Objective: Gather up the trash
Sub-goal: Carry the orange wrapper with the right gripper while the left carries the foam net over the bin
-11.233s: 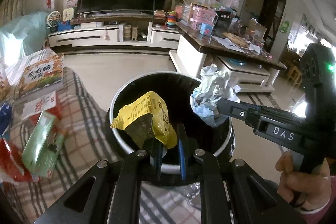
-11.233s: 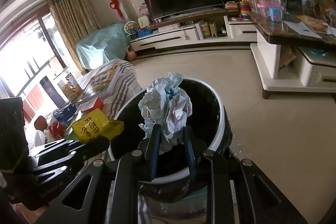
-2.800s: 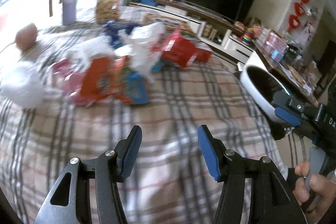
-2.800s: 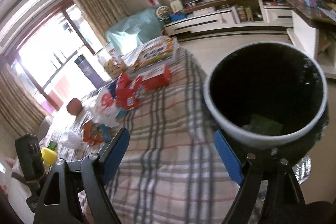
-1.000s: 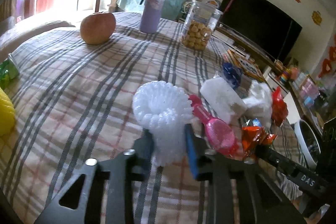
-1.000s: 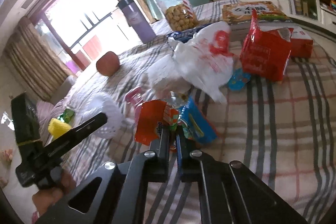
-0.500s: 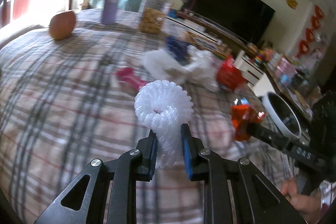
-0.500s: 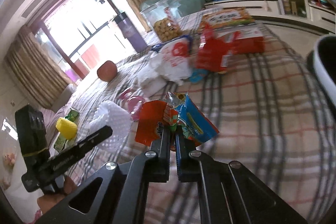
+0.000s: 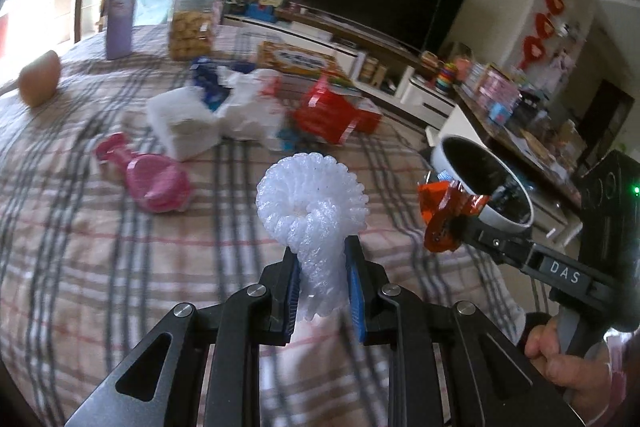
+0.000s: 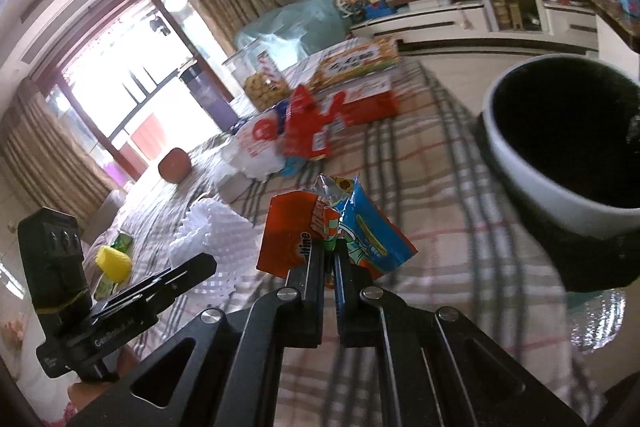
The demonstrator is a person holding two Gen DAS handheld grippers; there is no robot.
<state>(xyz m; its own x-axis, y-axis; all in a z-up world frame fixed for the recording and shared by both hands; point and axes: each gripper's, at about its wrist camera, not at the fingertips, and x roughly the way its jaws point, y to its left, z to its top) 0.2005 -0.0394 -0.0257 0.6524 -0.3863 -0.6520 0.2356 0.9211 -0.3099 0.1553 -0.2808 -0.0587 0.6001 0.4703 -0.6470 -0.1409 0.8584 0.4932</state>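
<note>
Foam netting (image 9: pixel 311 203), white and curled into a rosette, sits pinched between the blue pads of the left claw (image 9: pixel 320 283), raised above the plaid-covered surface (image 9: pixel 100 267). Right claw (image 10: pixel 330 267) is clenched tight on a crumpled snack wrapper (image 10: pixel 332 227), orange-red on one side and blue on the other, also lifted clear of the cloth. From the left wrist view the same wrapper (image 9: pixel 448 215) shows at the tip of the right claw, in front of the bin's white rim. The trash bin (image 10: pixel 532 183), black inside with a white rim, stands just past the edge of the surface, to the right of both claws. More litter lies on the cloth farther back: a red packet (image 9: pixel 324 115), a white plastic bag (image 9: pixel 248 107), a white tissue pack (image 9: pixel 180 127) and a pink plastic piece (image 9: pixel 156 179). An apple (image 9: pixel 38 79), a purple tumbler (image 9: pixel 120 23) and a jar of biscuits (image 9: pixel 192 23) stand near the far edge. A person's hand (image 9: pixel 560 359) grips the right handle
</note>
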